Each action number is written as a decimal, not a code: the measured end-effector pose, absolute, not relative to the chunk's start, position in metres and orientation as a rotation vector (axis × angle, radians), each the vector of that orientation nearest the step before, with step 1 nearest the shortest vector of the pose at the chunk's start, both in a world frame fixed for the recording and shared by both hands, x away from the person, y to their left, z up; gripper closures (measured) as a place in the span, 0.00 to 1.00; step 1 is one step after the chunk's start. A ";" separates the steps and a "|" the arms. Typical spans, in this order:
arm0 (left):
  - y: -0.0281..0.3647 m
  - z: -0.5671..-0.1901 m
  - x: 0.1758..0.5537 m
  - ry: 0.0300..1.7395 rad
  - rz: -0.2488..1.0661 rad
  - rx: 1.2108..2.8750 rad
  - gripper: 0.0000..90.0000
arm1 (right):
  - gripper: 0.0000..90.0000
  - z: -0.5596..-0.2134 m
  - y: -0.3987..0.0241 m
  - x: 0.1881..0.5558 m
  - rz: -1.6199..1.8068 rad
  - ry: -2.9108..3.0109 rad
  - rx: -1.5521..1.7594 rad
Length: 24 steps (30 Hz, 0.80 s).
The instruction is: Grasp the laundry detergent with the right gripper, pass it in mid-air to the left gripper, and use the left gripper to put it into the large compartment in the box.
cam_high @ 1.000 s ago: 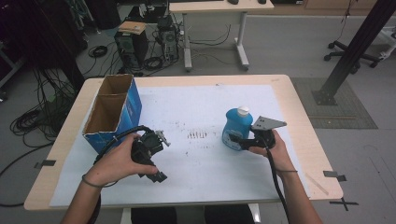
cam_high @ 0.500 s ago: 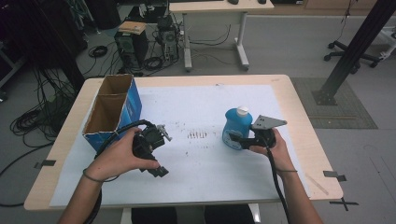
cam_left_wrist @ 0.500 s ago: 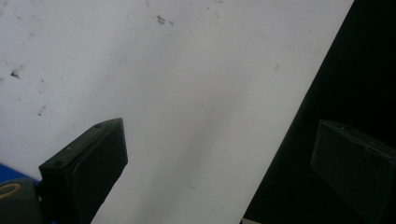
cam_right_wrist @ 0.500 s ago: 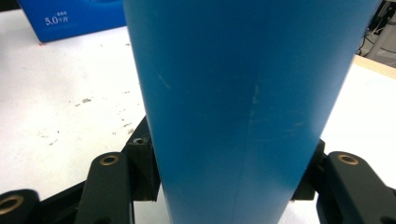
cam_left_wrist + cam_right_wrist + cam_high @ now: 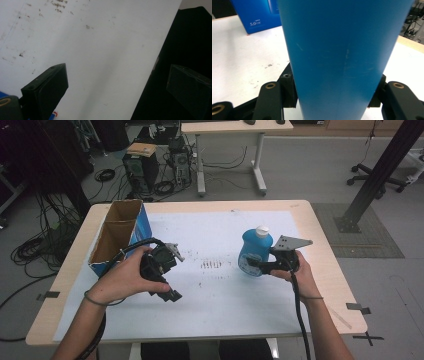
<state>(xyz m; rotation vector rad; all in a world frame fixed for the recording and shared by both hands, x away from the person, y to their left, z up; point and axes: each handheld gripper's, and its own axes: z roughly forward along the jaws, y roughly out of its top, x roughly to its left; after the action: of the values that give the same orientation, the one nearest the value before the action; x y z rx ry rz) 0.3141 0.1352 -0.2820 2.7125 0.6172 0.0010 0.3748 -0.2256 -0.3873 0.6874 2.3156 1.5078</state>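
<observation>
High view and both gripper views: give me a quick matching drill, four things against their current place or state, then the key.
Things:
1. blue bottle
2. cardboard box
3. left gripper
4. right gripper

Places or states:
A. jaws apart, nothing between them, above the white sheet
B. open-topped, at the left side of the table
C. upright, white cap on top, clamped on both sides
D. shut on the bottle's body

Pairs: 1-C, 2-B, 3-A, 4-D
</observation>
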 end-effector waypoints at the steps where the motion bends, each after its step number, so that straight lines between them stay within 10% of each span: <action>1: 0.135 -0.282 0.314 0.617 0.001 2.713 0.04 | 0.47 -0.387 -0.226 0.375 1.508 2.316 0.687; 24: 0.126 -0.232 0.326 0.427 0.027 2.720 0.04 | 0.48 -0.332 -0.212 0.367 1.570 2.478 0.469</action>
<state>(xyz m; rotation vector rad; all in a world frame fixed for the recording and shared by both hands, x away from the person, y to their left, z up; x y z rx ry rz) 0.3256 0.1262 -0.2322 2.7202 0.4274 0.0275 0.3665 -0.2116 -0.3316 0.4694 2.4779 1.5696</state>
